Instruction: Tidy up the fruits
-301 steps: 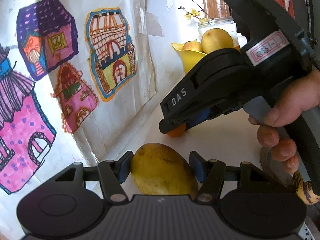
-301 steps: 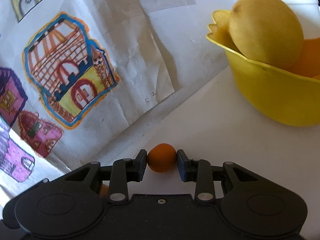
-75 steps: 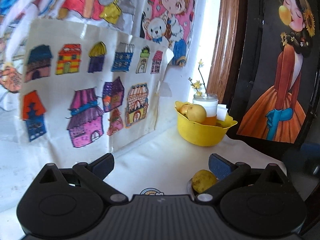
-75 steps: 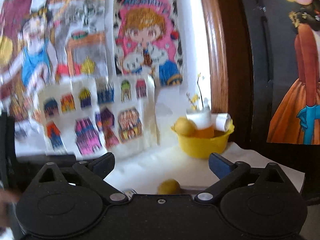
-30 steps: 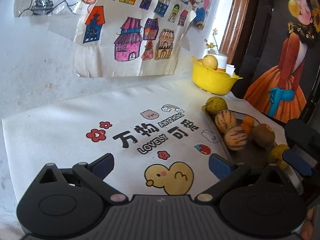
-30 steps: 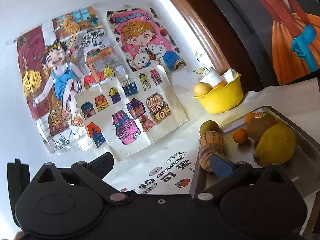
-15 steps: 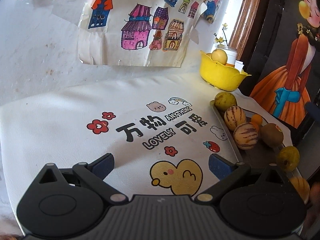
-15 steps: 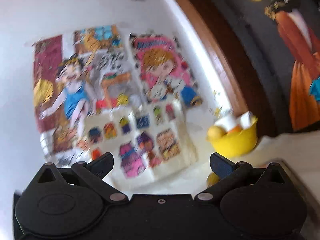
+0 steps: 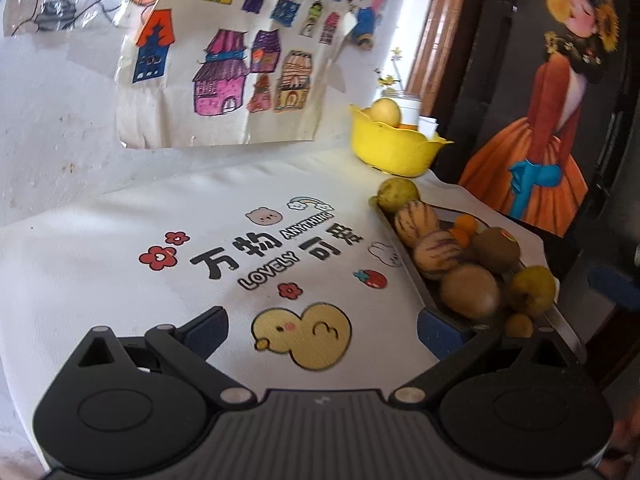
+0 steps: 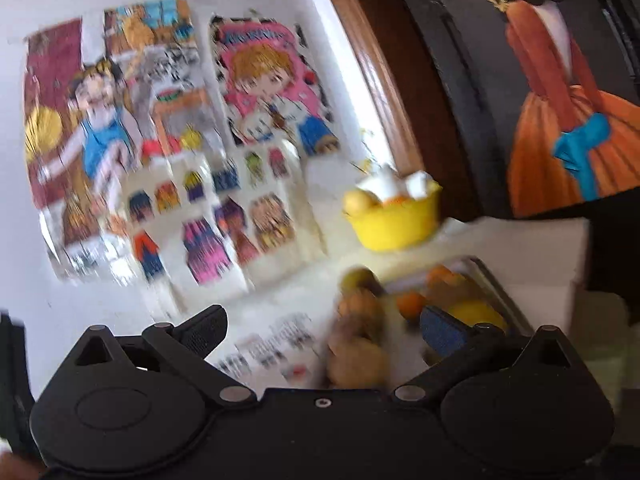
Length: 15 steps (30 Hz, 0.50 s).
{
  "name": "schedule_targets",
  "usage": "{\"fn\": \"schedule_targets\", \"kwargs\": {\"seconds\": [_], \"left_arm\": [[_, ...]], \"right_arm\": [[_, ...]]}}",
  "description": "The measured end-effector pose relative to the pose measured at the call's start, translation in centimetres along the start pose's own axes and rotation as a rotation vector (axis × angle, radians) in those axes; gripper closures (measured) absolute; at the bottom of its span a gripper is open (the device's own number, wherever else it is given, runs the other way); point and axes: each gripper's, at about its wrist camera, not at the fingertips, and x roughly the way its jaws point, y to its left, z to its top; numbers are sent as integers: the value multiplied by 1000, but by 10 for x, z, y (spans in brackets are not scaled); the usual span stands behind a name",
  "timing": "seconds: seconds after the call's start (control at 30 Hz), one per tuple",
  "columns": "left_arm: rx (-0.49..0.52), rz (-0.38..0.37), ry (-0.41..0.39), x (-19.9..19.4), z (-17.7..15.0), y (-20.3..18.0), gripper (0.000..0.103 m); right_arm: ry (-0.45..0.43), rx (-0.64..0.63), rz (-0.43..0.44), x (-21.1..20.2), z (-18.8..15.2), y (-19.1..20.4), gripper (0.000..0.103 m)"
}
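1. Left wrist view: the left gripper (image 9: 320,334) hangs over a white mat (image 9: 100,264) at the bottom of the frame, jaws spread wide with nothing between them. I judge it is held back, free for a next pick.

2. At the right of the frame, fruit sits gathered in a metal tray (image 9: 558,320), so the sorting looks largely done. The tray is flat, grey and low-rimmed. It holds two pale striped melons (image 9: 434,258), a fuzzy brown kiwi (image 9: 496,250), small smooth oranges (image 9: 464,226) and rounder yellow-green fruit (image 9: 534,290).

3. A yellow bowl (image 9: 390,150) with a wavy rim stands in the upper right by the wall, well apart from the tray, holding a smooth yellow fruit (image 9: 385,112). The mat is smooth, printed with a duck (image 9: 304,334) and lettering.

4. Right wrist view: this picture is blurred. The right gripper (image 10: 322,328) also shows its jaws spread and empty. The tray (image 10: 494,280) lies at lower right, the bowl (image 10: 396,222) above it; single fruits are hard to tell.

5. Paper drawings (image 10: 160,140) cover the wall at the left.
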Motion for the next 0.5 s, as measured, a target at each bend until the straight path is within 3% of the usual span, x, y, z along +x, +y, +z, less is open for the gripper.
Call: {"fn": "schedule_targets", "kwargs": {"seconds": [0.3, 0.5], "left_arm": [[65, 15, -12, -34, -18, 6, 0], [93, 24, -30, -49, -28, 10, 0]], "right_arm": [[93, -79, -146, -44, -41, 9, 1], [116, -112, -178, -52, -55, 16, 1]]}}
